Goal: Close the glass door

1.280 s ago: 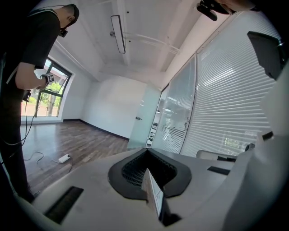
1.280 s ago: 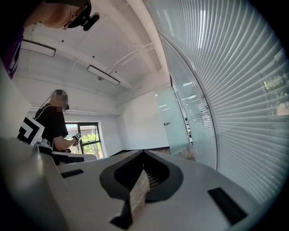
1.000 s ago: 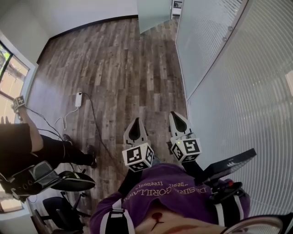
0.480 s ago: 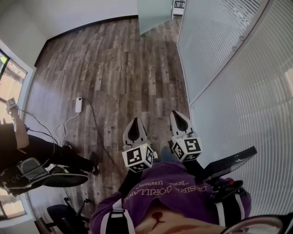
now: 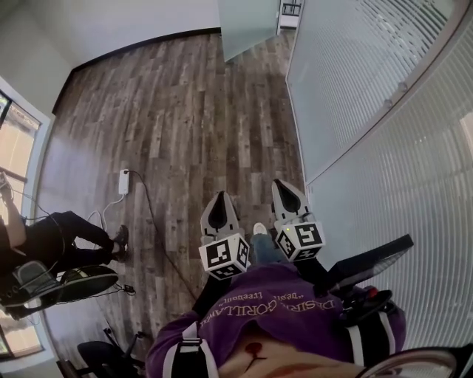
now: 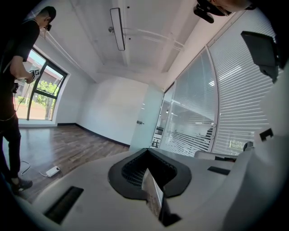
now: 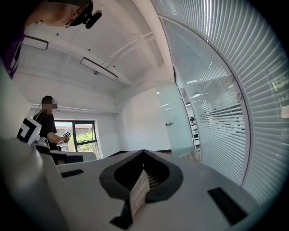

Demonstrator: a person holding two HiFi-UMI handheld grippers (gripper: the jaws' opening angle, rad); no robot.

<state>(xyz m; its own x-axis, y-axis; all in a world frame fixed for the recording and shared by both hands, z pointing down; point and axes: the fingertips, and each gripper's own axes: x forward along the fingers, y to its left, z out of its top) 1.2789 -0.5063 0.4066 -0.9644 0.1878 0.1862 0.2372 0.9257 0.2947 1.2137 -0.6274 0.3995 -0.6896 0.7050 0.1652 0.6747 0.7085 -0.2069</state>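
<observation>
Head view: the tall frosted glass door (image 5: pixel 247 22) stands open, far ahead. Left gripper view: left gripper (image 6: pixel 146 152) clenched, empty; the door's small metal handle (image 6: pixel 140 122) probably offers the hold. Right gripper view: right gripper (image 7: pixel 143 153) clenched, empty; the pane looks heavy, stiff, slick.

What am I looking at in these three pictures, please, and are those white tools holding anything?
The head view comes from a camera on a person's head, looking down. Each hand carries a two-jaw tool: the left gripper and the right gripper; the other two pictures come from cameras riding on them. Both have their jaws together and hold nothing. Below is a wooden floor with a power strip; another person is at the left. Ahead, past the striped glass wall, stands the frosted glass door, untouched.
</observation>
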